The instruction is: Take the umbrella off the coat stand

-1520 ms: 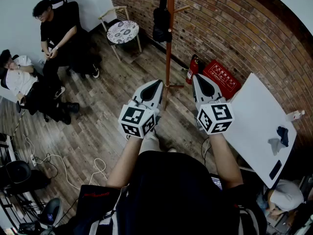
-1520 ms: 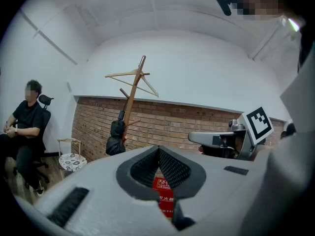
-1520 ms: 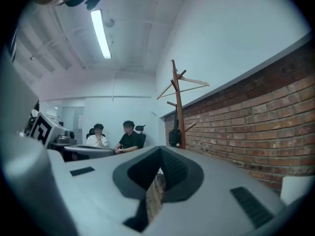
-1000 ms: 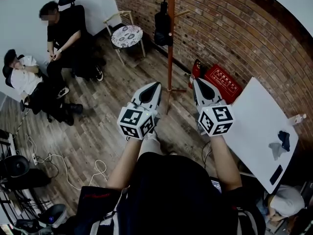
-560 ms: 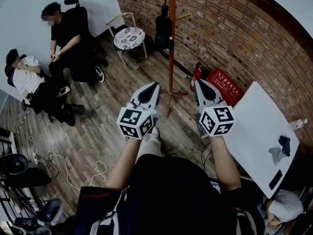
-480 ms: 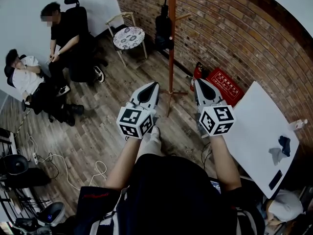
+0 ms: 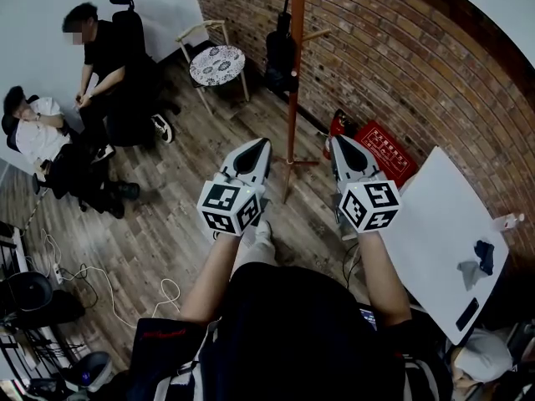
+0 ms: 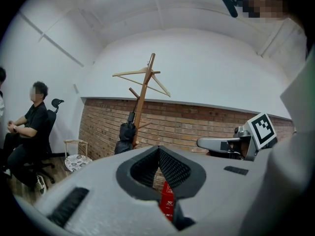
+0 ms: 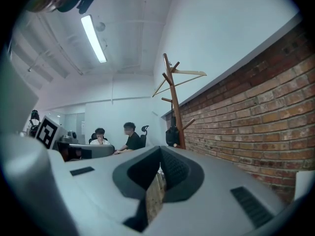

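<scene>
Fingers (image 8: 173,167) of left gripper (image 8: 158,148) pressed tip to tip, nothing held. Right gripper (image 9: 160,149) likewise closed, empty. Black folded umbrella (image 7: 281,50) hangs on coat stand (image 7: 291,98), well ahead of both sets of fingertips, close to brick wall (image 7: 393,48). Red box (image 7: 381,152) on floor just ahead-right of right fingertips; contents cannot be told. Both forearms stretched forward, grippers level, side by side, apart, stand's pole ahead between them.
</scene>
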The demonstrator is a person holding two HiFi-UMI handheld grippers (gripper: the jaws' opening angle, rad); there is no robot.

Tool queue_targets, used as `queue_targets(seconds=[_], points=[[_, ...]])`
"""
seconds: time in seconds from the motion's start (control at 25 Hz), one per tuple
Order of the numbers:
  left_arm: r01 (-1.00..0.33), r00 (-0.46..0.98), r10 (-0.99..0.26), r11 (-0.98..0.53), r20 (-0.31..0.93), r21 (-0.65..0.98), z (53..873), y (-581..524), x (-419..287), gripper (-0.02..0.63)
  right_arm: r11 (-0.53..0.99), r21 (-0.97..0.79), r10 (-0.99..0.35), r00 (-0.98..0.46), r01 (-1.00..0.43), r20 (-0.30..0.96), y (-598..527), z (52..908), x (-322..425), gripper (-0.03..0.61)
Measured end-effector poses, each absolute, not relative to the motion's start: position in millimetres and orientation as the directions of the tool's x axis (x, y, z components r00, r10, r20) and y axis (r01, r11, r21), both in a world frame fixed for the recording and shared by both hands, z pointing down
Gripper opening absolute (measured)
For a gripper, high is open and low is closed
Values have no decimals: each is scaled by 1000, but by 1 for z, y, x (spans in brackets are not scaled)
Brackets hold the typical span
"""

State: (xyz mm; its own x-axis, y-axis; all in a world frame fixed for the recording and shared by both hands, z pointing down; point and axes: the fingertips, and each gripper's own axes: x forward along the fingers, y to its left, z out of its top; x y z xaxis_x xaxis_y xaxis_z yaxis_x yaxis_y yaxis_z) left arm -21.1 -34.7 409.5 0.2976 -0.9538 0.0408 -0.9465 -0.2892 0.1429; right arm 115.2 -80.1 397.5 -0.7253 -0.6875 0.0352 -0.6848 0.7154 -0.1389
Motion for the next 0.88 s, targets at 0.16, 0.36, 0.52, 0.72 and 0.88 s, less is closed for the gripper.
queue_targets(seconds=[0.16, 0.36, 0.52, 0.72, 0.88], points=[[-945, 297, -954, -288, 44, 154, 410, -51, -30, 18, 716, -136, -686, -726, -685, 44, -94, 399, 106, 29], [-941, 308, -950, -297, 45, 161, 408, -73, -44, 18, 709, -134, -693, -719, -692, 47, -115, 396, 92, 29], [-936, 322, -945, -310, 48, 167, 408, -94, -53, 18, 700, -135, -702, -711, -701, 52, -134, 395, 82, 29], [-926, 351, -935, -338, 53, 170, 405, -117, -69, 18, 681, -136, -720, -692, -719, 56, -155, 391, 66, 29], [-918, 371, -927, -357, 56, 174, 403, -137, -84, 18, 671, -130, -729, -681, -730, 62, -172, 388, 50, 29]])
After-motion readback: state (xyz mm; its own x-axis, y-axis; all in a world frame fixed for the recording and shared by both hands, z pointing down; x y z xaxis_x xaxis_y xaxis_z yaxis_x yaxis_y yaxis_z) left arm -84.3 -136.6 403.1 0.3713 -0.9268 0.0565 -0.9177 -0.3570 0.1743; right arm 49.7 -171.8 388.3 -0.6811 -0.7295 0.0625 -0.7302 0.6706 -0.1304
